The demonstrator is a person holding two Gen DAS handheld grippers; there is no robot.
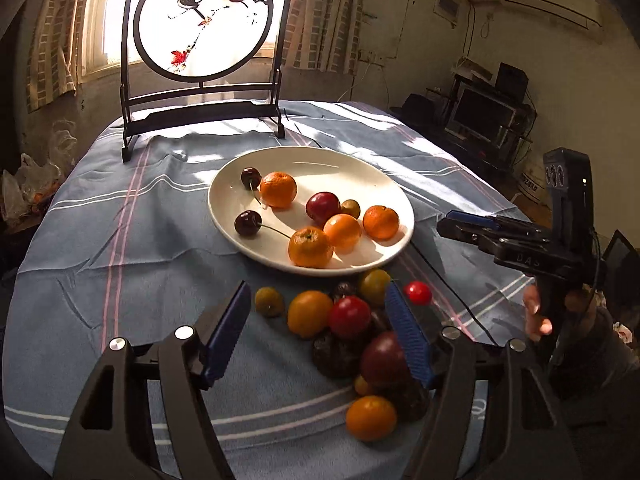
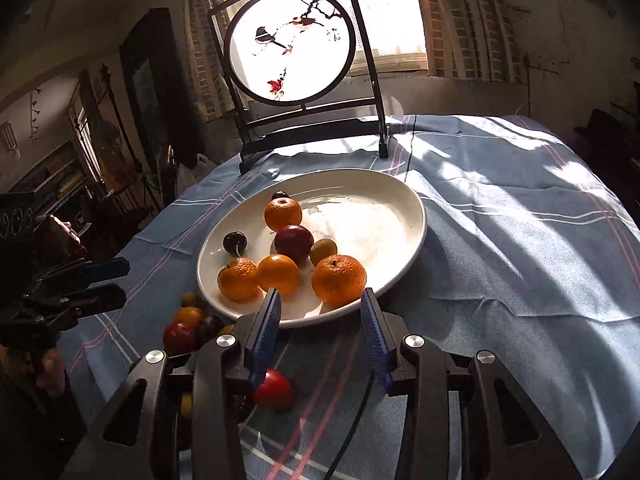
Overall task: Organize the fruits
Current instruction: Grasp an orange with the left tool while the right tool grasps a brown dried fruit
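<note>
A white plate (image 1: 240, 236) (image 2: 400, 208) on the blue cloth holds several oranges, a red plum (image 1: 322, 207), a small green fruit and two dark cherries. A loose pile of fruit lies in front of it: an orange (image 1: 309, 313), a red tomato (image 1: 349, 317), dark plums, small yellow-green fruits and a small red fruit (image 1: 417, 293) (image 2: 274, 389). My left gripper (image 1: 320, 320) is open over this pile, holding nothing. My right gripper (image 2: 322, 316) is open and empty just short of the plate's near rim; it also shows in the left wrist view (image 1: 452, 226).
A dark-framed round bird screen (image 1: 204, 20) (image 2: 292, 44) stands at the table's far edge behind the plate. A black cable (image 2: 352, 428) runs across the cloth under my right gripper. A monitor (image 1: 480, 114) stands by the right wall.
</note>
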